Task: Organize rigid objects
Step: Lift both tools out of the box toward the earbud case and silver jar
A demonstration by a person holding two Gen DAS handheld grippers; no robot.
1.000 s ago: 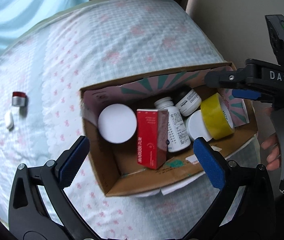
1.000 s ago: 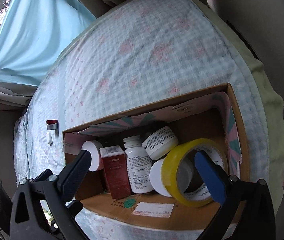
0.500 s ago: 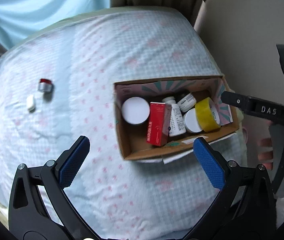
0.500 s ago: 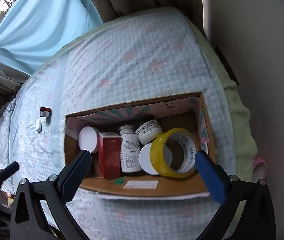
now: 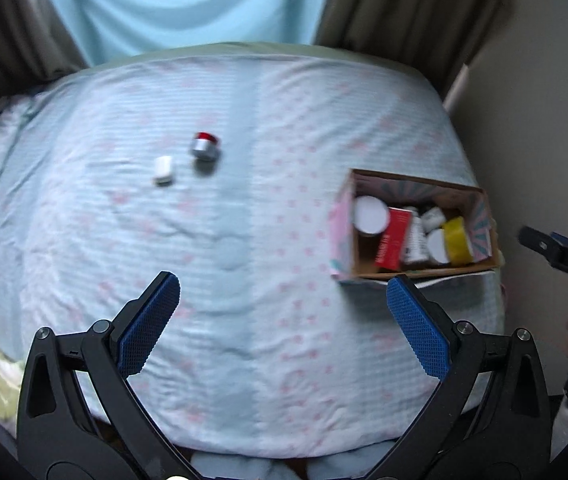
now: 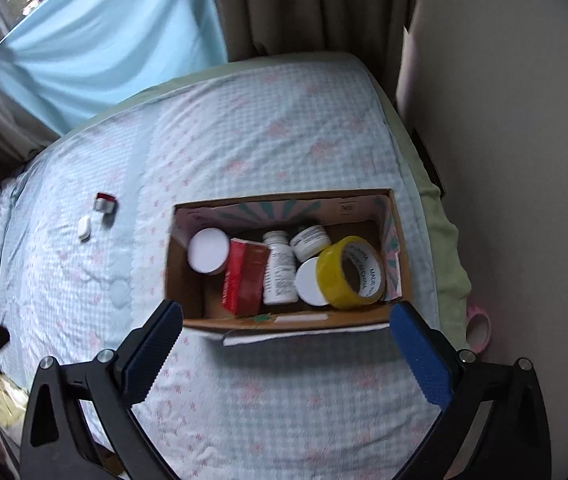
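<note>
Blurring the left view, motion smears most labels. Cardboard box (image 6: 288, 318) sits right on the bed (image 6: 244, 140); its yellow tape (image 6: 350, 272) reads "MADE IN CHINA" (bottle print illegible). Left gripper (image 5: 284, 322) and right gripper (image 6: 286, 346) both gape wide, holding nothing.

Home bedroom: bed (image 6: 244, 144) w/ pale blue checked sheet, pink floral print. Window behind w/ light blue curtain (image 6: 96, 52) & beige drapes (image 6: 308, 4). Plain wall (image 6: 524, 160) at the bed's side. Cardboard box (image 6: 284, 320) of household bits (jars, bottle, tape) sits on the bed.
</note>
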